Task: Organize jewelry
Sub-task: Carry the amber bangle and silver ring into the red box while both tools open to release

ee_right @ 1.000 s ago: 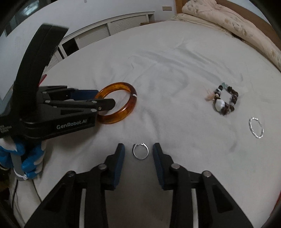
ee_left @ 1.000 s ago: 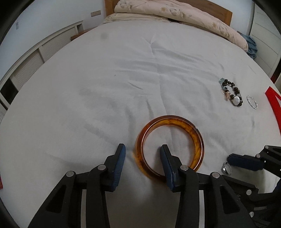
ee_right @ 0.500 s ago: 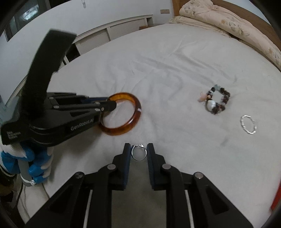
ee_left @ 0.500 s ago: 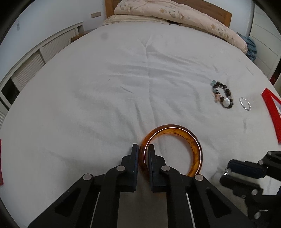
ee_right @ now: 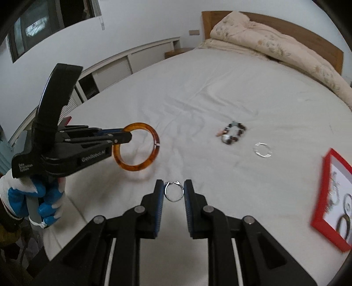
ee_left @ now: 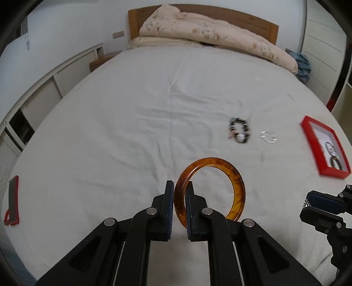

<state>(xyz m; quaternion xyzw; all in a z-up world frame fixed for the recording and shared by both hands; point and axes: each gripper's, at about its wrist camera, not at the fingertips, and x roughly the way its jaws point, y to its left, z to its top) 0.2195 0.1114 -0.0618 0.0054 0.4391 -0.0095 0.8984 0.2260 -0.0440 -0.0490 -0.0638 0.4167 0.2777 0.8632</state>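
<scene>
Two grippers pinch hoops: glossy amber bangle [ee_left: 236, 189], thin silver ring [ee_right: 174, 191].

we see a glossy amber bangle [ee_left: 237, 189] like polished resin, a shiny metal ring [ee_right: 173, 191], matt creased white cloth on the bed [ee_left: 132, 114], and a wooden headboard [ee_left: 246, 19].

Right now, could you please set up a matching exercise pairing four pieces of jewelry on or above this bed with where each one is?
Things:
1. amber bangle
2. small silver ring
3. beaded bracelet
4. clear ring

Places:
A. lying on the sheet, nearest the red box
B. clamped in the left gripper, lifted off the bed
C. held between the right gripper jaws
D. lying on the sheet, mid-bed, beside the clear ring

Pairs: 1-B, 2-C, 3-D, 4-A
</scene>
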